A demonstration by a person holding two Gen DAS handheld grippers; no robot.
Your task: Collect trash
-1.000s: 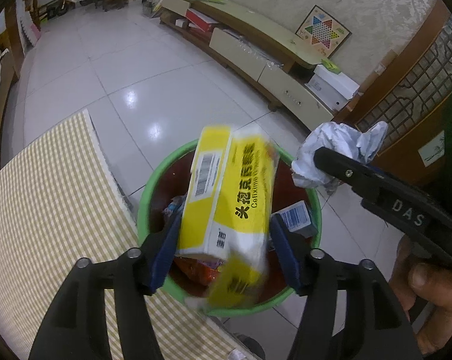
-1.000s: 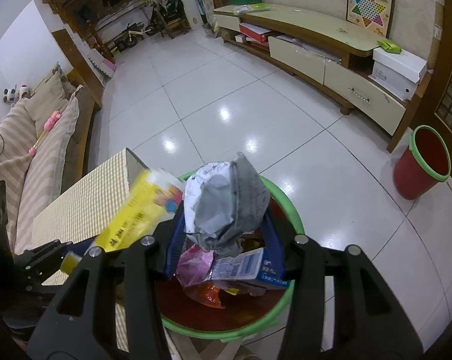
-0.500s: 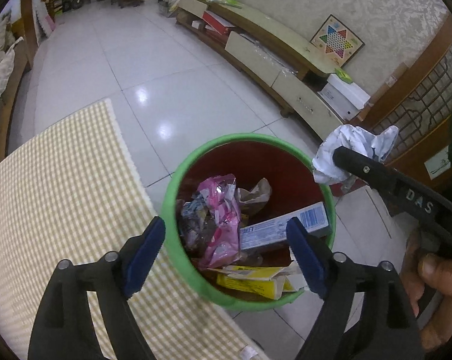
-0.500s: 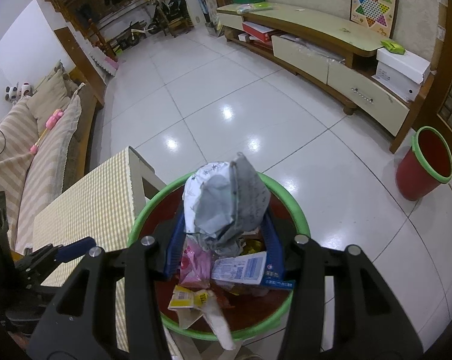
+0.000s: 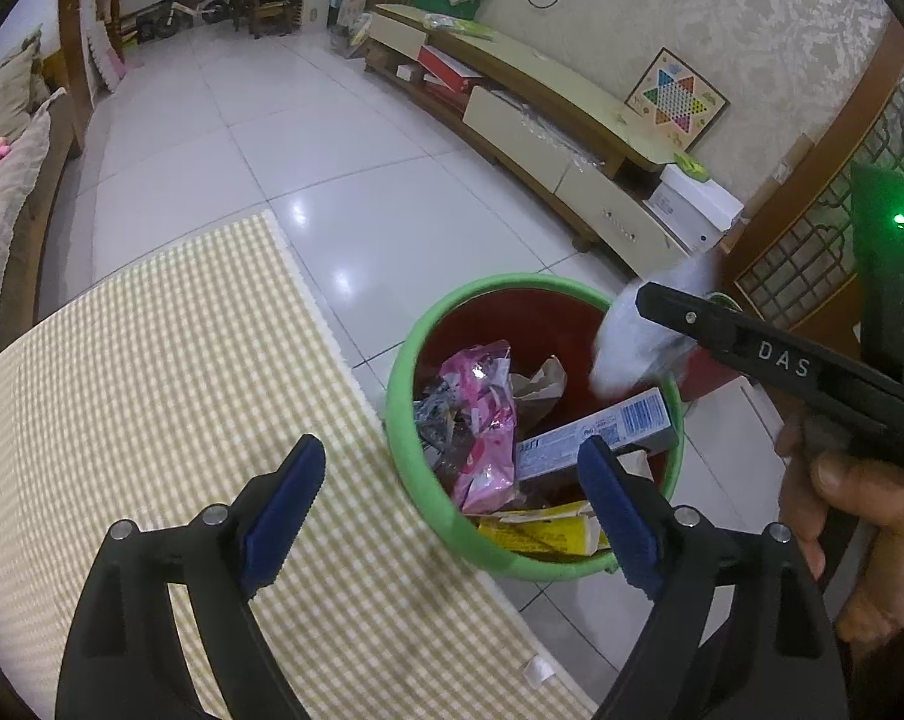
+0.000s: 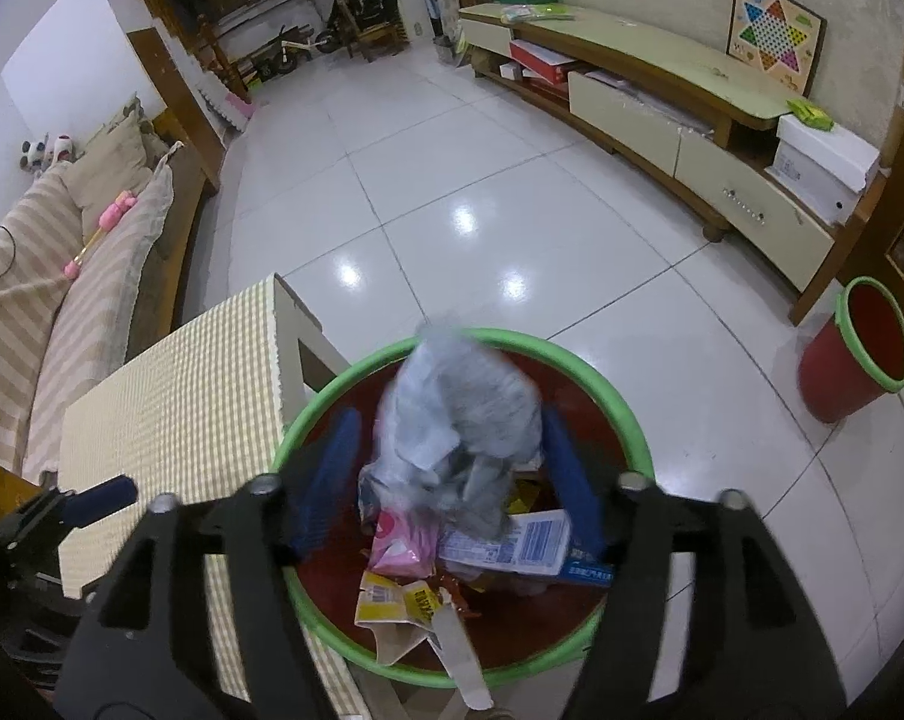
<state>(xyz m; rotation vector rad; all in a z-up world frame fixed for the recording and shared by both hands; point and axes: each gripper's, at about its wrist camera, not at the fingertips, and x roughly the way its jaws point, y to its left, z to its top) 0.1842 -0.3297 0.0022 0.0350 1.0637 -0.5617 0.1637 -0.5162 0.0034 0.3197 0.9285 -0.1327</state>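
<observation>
Crumpled white paper point(image 6: 457, 420), blurred, sits lower centre between the opening jaws of the right gripper point(image 6: 446, 474), pads off it, above the green-rimmed red bin point(image 6: 622, 414). Left gripper point(image 5: 452, 510) opening too, empty, lower frame over checked tablecloth point(image 5: 152, 390) and bin edge.

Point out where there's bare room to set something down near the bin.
The checked tabletop is bare from its floor-side edge to the bin, except a small paper scrap near the front. The bin is crowded with boxes and wrappers.
</observation>
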